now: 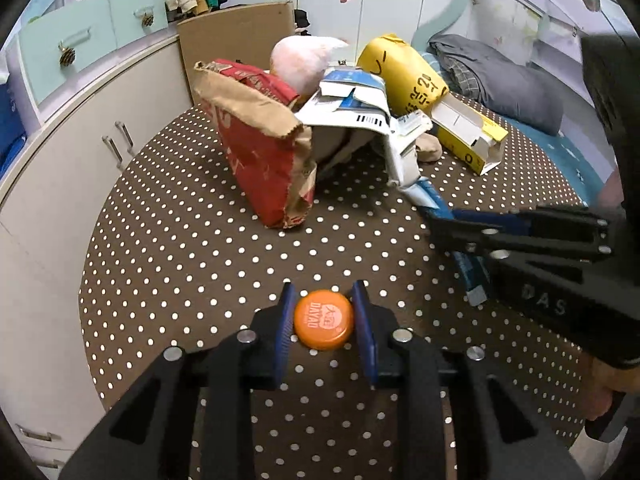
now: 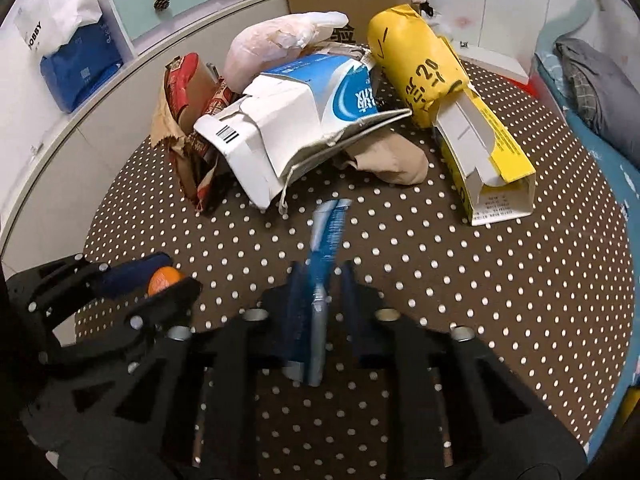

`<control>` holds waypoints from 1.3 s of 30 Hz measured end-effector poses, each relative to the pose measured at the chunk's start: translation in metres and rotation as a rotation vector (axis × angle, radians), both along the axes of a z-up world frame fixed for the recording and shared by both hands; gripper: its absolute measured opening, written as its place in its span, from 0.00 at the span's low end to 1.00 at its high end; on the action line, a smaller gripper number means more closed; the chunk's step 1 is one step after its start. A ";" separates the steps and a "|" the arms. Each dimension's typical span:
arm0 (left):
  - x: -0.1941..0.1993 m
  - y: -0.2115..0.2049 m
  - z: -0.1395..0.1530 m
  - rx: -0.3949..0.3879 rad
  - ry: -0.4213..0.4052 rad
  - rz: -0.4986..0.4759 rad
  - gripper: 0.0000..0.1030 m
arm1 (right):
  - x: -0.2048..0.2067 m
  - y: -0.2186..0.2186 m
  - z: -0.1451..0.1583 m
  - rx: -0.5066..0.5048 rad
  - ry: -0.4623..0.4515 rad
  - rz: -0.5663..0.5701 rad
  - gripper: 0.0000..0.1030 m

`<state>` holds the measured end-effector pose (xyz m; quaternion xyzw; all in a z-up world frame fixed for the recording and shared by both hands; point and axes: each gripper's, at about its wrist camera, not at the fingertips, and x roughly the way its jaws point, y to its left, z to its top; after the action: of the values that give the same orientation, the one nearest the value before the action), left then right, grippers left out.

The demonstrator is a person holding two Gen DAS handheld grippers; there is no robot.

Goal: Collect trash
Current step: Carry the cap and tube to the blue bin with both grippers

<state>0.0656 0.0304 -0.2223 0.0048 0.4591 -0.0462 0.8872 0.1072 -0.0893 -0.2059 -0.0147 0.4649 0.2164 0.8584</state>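
My left gripper [image 1: 324,314] is shut on an orange bottle cap [image 1: 324,319] marked DAYAO, held just above the brown dotted cloth [image 1: 200,272]. The cap also shows in the right wrist view [image 2: 164,278]. My right gripper [image 2: 322,292] is shut on a thin blue and silver wrapper [image 2: 326,240], which sticks out forward past the fingers. In the left wrist view the right gripper [image 1: 444,228] comes in from the right, with the wrapper [image 1: 474,276] hanging below it.
A trash pile lies beyond: a red and brown paper bag [image 1: 260,140], a torn white and blue carton [image 2: 304,120], a pink plastic bag [image 2: 276,44], a yellow bag [image 2: 416,64], a yellow and white box [image 2: 488,164], a beige lump [image 2: 392,164]. Cabinets [image 1: 60,160] stand left, bedding [image 1: 512,80] right.
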 end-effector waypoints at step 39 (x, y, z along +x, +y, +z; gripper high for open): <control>0.094 -0.335 0.050 -0.159 -0.002 -0.620 0.28 | -0.028 -0.401 -0.009 0.345 -0.042 -0.768 0.13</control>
<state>0.1600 -0.3049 -0.1725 0.0752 0.4297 -0.3504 0.8288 0.0797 -0.4908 -0.2153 0.2991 0.3758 -0.0448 0.8759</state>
